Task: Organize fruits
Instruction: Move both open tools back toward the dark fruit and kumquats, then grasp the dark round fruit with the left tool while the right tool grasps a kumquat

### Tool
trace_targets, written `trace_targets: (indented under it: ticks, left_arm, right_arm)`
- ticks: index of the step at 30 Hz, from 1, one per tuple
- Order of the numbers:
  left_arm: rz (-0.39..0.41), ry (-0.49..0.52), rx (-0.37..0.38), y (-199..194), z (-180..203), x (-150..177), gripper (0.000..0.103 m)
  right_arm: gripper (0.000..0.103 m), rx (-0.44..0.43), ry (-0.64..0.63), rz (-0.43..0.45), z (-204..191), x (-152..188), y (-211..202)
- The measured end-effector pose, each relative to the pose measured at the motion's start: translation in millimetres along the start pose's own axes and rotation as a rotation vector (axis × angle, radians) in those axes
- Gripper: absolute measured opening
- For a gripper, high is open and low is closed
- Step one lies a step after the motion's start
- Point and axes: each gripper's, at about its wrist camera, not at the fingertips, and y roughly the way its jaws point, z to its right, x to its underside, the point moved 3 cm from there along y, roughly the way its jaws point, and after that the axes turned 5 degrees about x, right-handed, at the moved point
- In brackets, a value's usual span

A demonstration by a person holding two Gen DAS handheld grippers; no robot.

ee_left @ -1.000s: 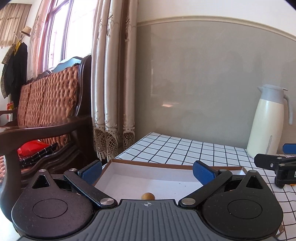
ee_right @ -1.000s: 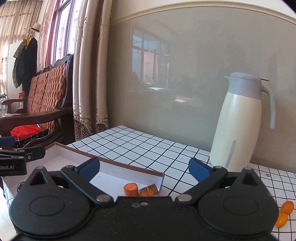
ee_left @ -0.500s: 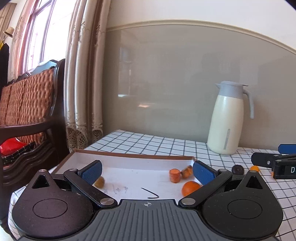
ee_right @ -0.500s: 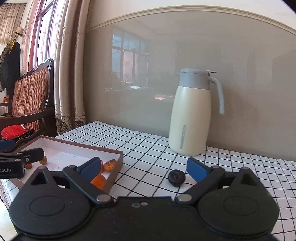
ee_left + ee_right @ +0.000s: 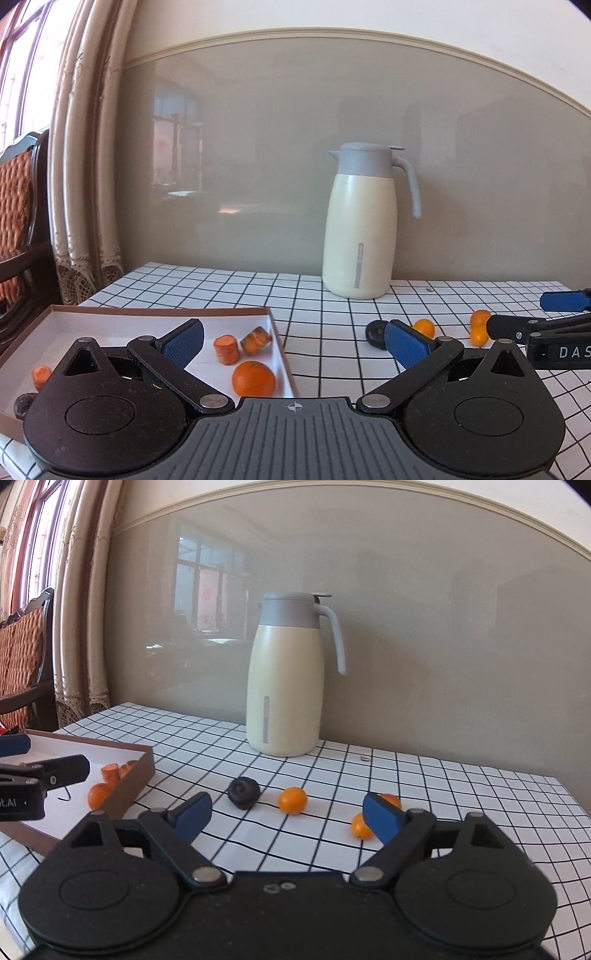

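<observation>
A shallow brown-rimmed box (image 5: 159, 311) with a white floor lies at the table's left; it also shows in the right wrist view (image 5: 142, 771). It holds a mandarin (image 5: 253, 378) and carrot chunks (image 5: 226, 349). On the checked cloth lie a dark fruit (image 5: 243, 792) and three small oranges, one being (image 5: 292, 800). My left gripper (image 5: 294, 343) is open and empty above the box's right edge. My right gripper (image 5: 286, 819) is open and empty, low over the cloth near the loose fruit.
A cream thermos jug (image 5: 286, 686) with a grey lid stands at the back of the table against the wall. Curtains (image 5: 85, 147) and a wooden chair (image 5: 18, 229) stand beyond the table's left end. The table's right edge (image 5: 572, 797) is near.
Both grippers have swung to the right, from facing the box and chair to facing the jug and the loose fruit. Both stay open and empty.
</observation>
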Motion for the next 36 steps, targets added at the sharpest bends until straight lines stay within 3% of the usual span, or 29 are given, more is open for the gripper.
trace_targets:
  ticks: [8, 13, 15, 16, 17, 25, 36]
  left_arm:
    - [-0.043, -0.009, 0.041, 42.8, 33.6, -3.8, 0.103]
    - [-0.074, 0.06, 0.061, 68.2, 61.1, 2.3, 0.103]
    - [-0.088, 0.085, 0.065, 78.1, 69.3, 4.9, 0.098]
    - [-0.105, 0.094, 0.067, 84.3, 72.2, 6.5, 0.089]
    - [-0.126, 0.095, 0.078, 90.6, 74.5, 8.3, 0.084]
    - [-0.218, 0.072, 0.084, 133.0, 76.0, 20.8, 0.083]
    - [-0.271, 0.104, 0.123, 173.4, 86.7, 23.4, 0.081]
  right_arm:
    - [0.077, 0.06, 0.012, -0.038, 31.3, 6.3, 22.9]
    - [0.07, 0.072, 0.017, -0.08, 39.2, 15.3, 44.7]
    - [0.067, 0.07, 0.022, -0.098, 41.5, 19.9, 53.6]
    - [0.067, 0.071, 0.024, -0.107, 42.5, 22.1, 57.6]
    - [0.066, 0.07, 0.028, -0.123, 43.8, 24.2, 63.2]
    - [0.056, 0.068, 0.023, -0.178, 47.5, 23.8, 98.2]
    - [0.043, 0.054, -0.017, -0.245, 44.2, 26.8, 133.6]
